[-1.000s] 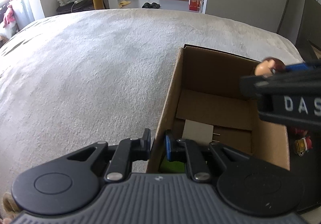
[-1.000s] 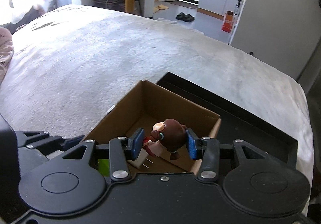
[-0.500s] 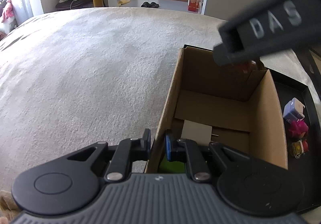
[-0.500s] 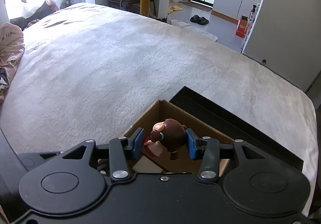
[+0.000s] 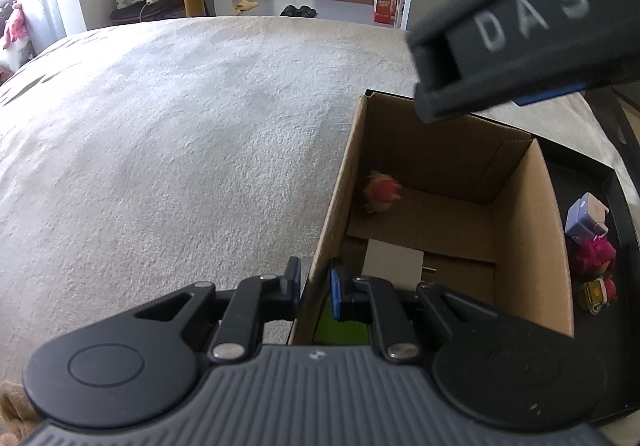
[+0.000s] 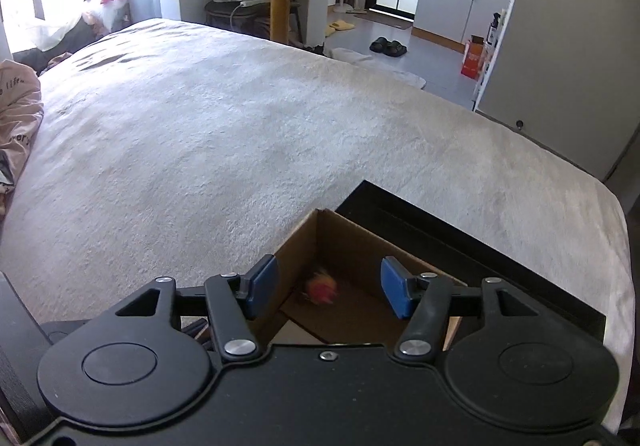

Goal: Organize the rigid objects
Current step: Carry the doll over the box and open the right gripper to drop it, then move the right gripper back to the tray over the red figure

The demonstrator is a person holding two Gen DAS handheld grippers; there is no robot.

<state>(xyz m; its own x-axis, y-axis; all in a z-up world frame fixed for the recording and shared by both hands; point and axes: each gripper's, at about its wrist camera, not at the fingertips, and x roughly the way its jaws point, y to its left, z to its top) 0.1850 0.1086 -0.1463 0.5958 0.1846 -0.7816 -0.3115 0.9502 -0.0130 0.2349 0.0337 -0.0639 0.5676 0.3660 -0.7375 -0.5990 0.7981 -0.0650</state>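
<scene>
Right wrist: jaws just opened, empty; left jaws clenched on corrugated cardboard box (image 5: 336, 206) wall.

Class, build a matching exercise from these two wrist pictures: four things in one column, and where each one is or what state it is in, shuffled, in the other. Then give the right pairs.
Things:
1. left tool
2. right tool
3. blurred red-and-yellow figure
4. lilac block toy

Places or states:
A. on the black tray, outside the box
B. inside the cardboard box
C. shut on the box's left wall
D. jaws apart, nothing between them

Pairs: 1-C, 2-D, 3-B, 4-A
</scene>
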